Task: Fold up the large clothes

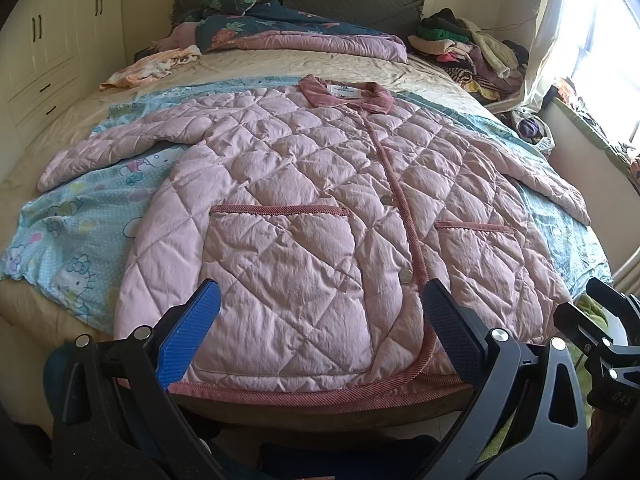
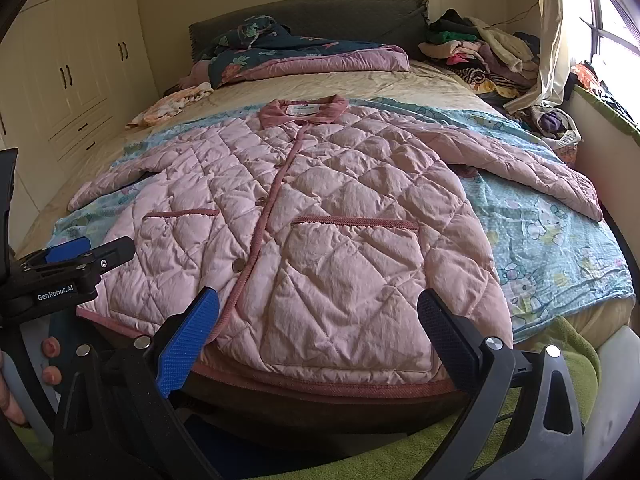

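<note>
Jacket (image 1: 304, 200) lies flat on the bed (image 1: 248, 64), front up, buttoned, on top of a blue cartoon sheet (image 1: 76, 216). Nothing folded yet as far as I can judge: both sleeves out to the sides, body spread full width, hem (image 1: 320, 390) right at the near bed edge. So the task looks to be at the very start; sleeves in, sides in, then hem-to-collar all left to do.

Orientation: collar (image 1: 344, 90) points away twd the headboard, hem twd the camera. Long axis runs near-to-far down the bed, button placket roughly along it (slightly slanted in the left wrist view, prob. fisheye). Sleeves angle out and down: one sleeve (image 1: 120, 144) to the left, other sleeve (image 2: 532, 168) to the right, cuff near the bed's right edge.

Left gripper (image 1: 320, 332) hovers just above the hem, jaws wide apart, holding nothing. Right gripper (image 2: 320, 336) likewise: jaws spread, empty, over the hem on the right pocket (image 2: 352, 256) side. Neither clearly touches the fabric.

Pile of other clothes (image 1: 472, 48) sits at the far right corner, well apart from the jacket.
</note>
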Motion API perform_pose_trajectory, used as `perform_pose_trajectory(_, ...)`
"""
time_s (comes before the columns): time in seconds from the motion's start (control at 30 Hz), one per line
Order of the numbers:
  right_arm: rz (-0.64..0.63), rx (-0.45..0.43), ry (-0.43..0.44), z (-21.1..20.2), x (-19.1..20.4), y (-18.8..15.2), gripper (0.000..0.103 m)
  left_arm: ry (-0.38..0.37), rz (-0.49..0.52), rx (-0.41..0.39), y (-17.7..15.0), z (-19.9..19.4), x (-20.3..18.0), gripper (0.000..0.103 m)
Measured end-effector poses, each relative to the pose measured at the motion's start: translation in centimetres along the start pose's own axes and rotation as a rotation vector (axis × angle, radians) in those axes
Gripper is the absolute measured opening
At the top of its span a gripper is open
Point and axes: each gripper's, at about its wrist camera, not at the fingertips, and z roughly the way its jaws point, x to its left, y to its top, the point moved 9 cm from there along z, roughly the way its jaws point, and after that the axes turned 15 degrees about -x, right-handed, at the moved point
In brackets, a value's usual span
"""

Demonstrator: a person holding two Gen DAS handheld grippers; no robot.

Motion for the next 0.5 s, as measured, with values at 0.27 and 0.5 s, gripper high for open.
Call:
perform_pose_trajectory(0.27, 0.000, 0.000, 0.001, 0.04, -0.07, -0.02, 0.099, 0.003, 0.004, -0.002, -0.21, 0.01, 0.39, 0.095)
perform_pose_trajectory(0.5, 0.005, 0.004, 0.005, 0.25, -0.30, 0.17, 0.099, 0.010, 0.012, 0.004, -0.27, 0.62, 0.63, 0.095)
